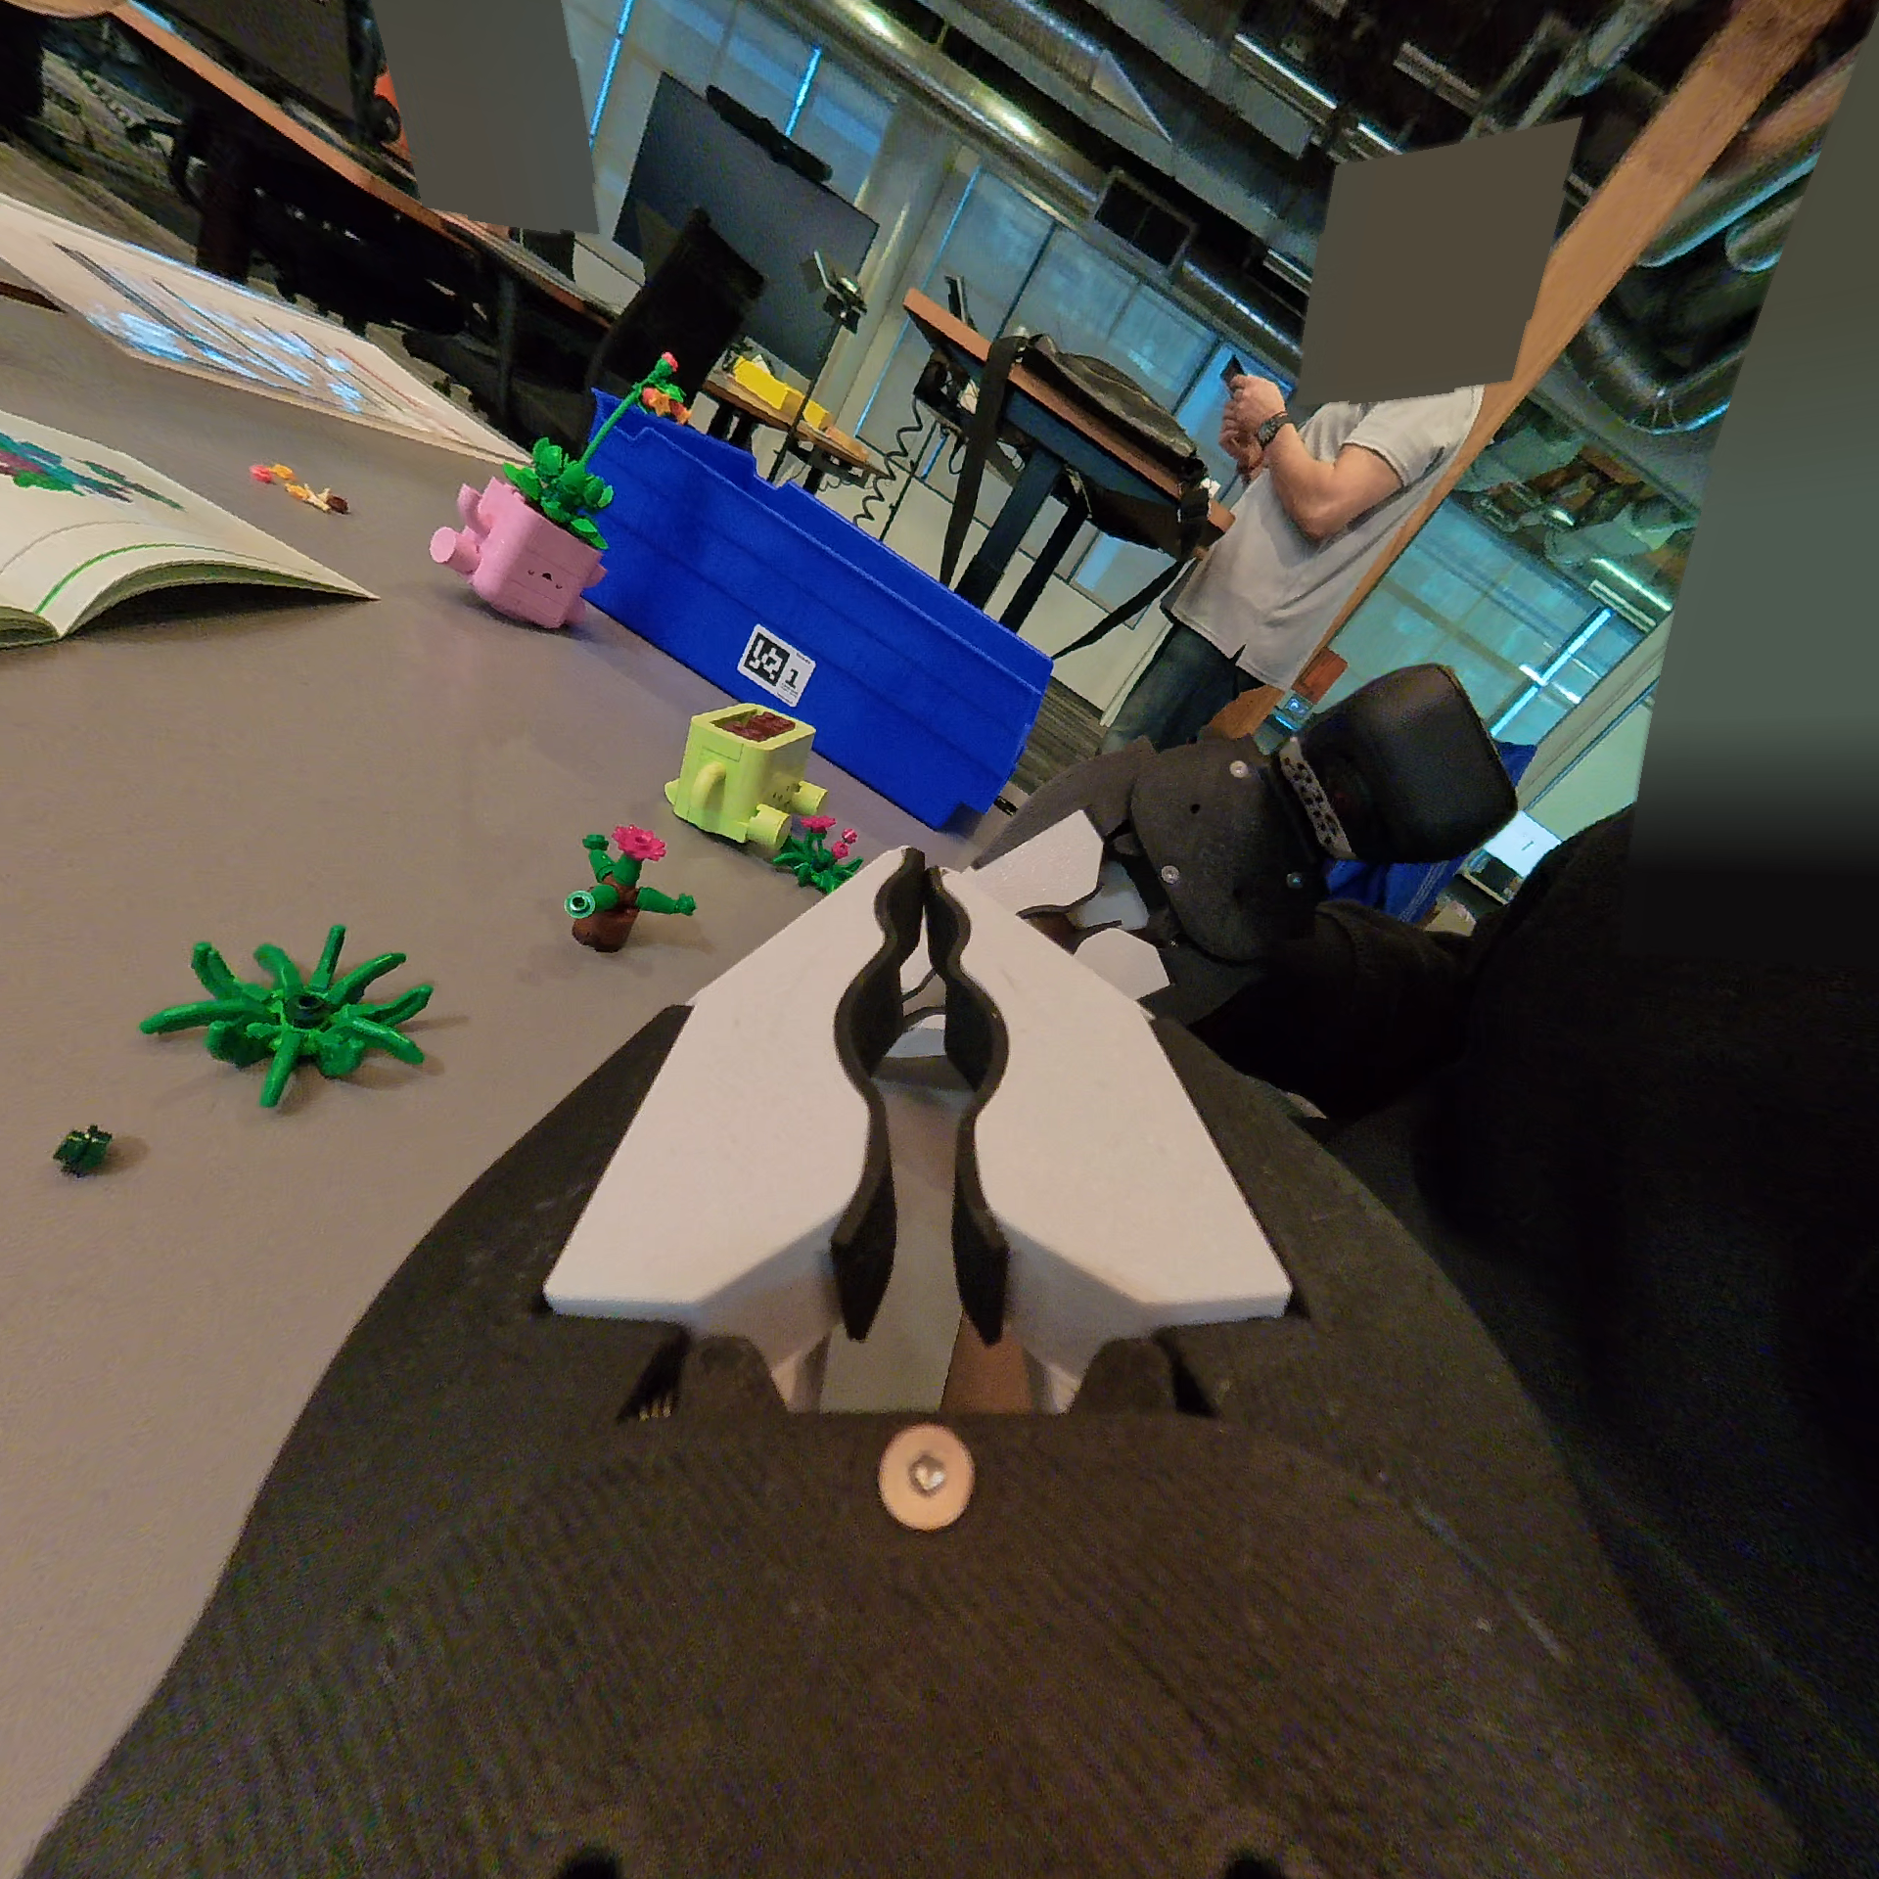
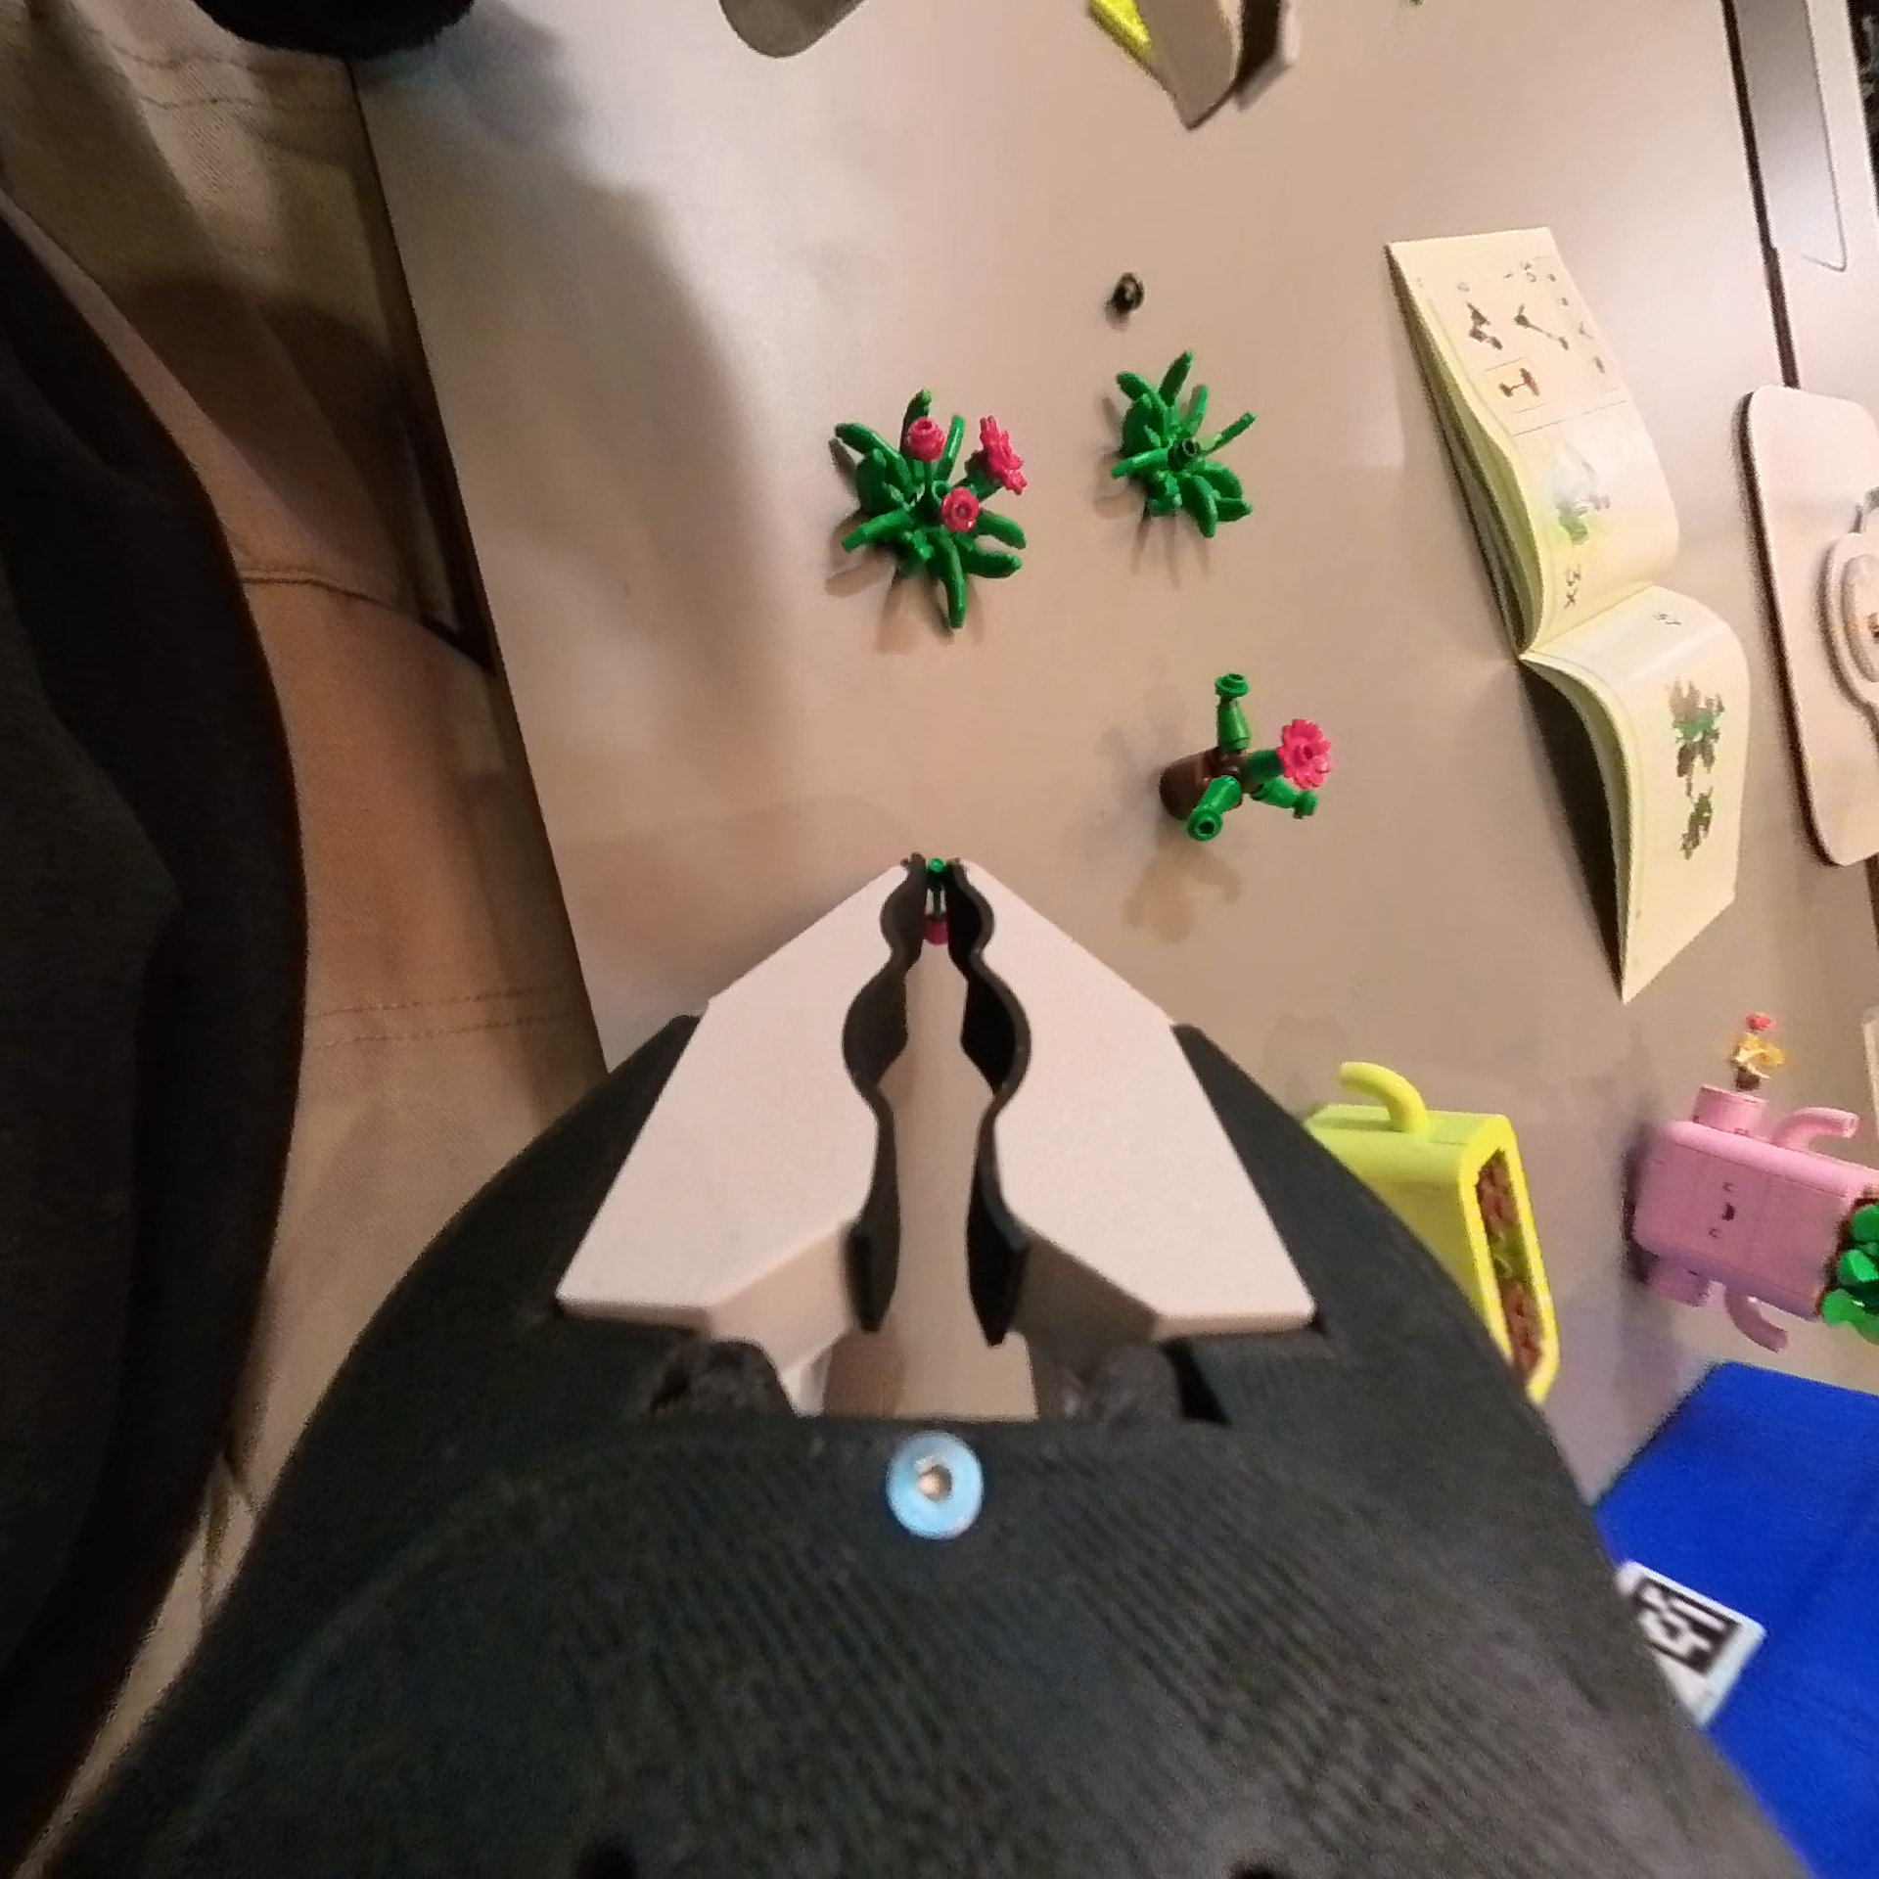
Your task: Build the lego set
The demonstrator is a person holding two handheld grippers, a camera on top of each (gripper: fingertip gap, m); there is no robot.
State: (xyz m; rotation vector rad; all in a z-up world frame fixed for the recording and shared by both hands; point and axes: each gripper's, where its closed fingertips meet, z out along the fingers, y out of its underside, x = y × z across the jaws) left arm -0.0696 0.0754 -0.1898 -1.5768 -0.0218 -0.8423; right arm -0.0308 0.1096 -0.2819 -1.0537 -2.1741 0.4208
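Note:
My right gripper (image 2: 933,883) is shut on a small green stem with a pink flower (image 2: 935,920), held above the grey table (image 2: 712,305). My left gripper (image 1: 920,876) is shut and looks empty, low over the table. The right gripper (image 1: 1047,895) also shows just to its right. On the table lie a leafy plant with three pink flowers (image 2: 930,498), a plain green leafy plant (image 2: 1179,458) (image 1: 290,1017), and a brown base with green stems and one pink flower (image 2: 1251,773) (image 1: 620,890). A yellow-green pot (image 1: 742,773) (image 2: 1444,1220) and a pink pot with a plant (image 1: 529,549) (image 2: 1749,1210) stand nearby.
A blue bin (image 1: 813,610) (image 2: 1779,1576) sits behind the pots. An open instruction booklet (image 1: 102,529) (image 2: 1586,610) lies on the table. A tiny green piece (image 1: 81,1149) and small loose pieces (image 1: 300,488) lie apart. A person (image 1: 1312,549) stands beyond the table. My hands' fingertips stand some 11 cm from each other. It is some 12 cm from my right tips to the yellow-green pot (image 1: 742,773). It turns up in the right wrist view (image 2: 1403,1149) as well. From either gripper's tips it is about 12 cm to the plain green leafy plant (image 2: 1179,458). It is also in sight in the left wrist view (image 1: 340,1004).

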